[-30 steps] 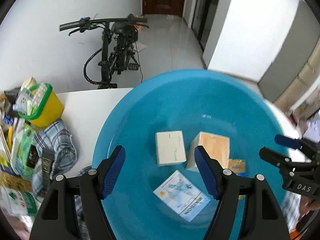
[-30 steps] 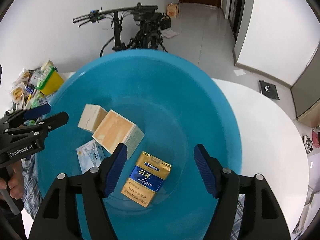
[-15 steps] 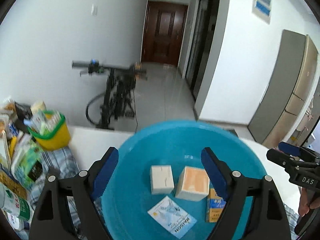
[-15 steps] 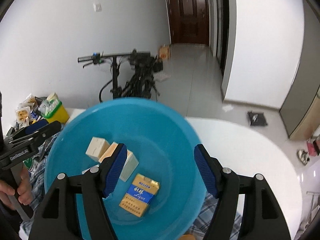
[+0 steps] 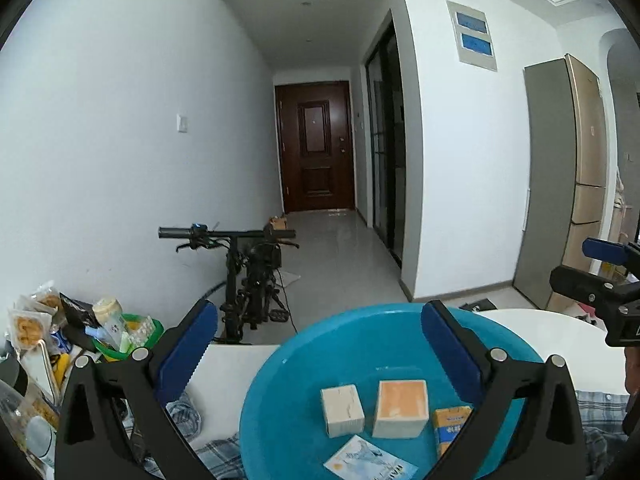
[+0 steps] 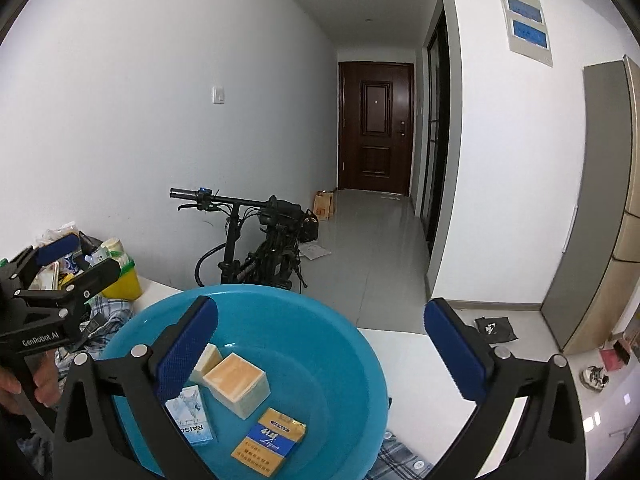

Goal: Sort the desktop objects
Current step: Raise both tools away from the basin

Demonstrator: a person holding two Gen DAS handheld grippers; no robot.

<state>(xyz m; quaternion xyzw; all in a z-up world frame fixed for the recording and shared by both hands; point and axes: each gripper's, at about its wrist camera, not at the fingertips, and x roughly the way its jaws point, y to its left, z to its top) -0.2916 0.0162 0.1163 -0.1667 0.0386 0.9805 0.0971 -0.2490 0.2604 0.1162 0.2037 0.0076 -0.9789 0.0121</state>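
Observation:
A blue basin (image 5: pixel 280 380) stands on the white table and holds a cream box (image 5: pixel 342 410), an orange-topped box (image 5: pixel 400 408), a yellow and blue cigarette pack (image 5: pixel 450 424) and a white and blue carton (image 5: pixel 370 462). My left gripper (image 5: pixel 318 320) hovers above the basin's near side, jaws opening wide with nothing between them. My right gripper (image 6: pixel 320 312) hangs over the same basin (image 6: pixel 352 360), jaws also opening and empty. The right wrist view shows the cigarette pack (image 6: pixel 270 444), orange-topped box (image 6: pixel 236 384) and carton (image 6: pixel 190 414) below it.
A yellow bin with a green rim (image 5: pixel 120 340) full of small items and several snack packets (image 5: pixel 28 324) crowd the table's left side, beside a plaid cloth (image 5: pixel 184 412). A bicycle (image 5: pixel 248 280) stands on the floor beyond the table. A person's hand (image 6: pixel 40 376) grips the left tool.
Both grippers have risen and tipped up, from looking down into the basin to looking along the hallway. Both pairs of jaws have spread wider. The boxes lie unmoved.

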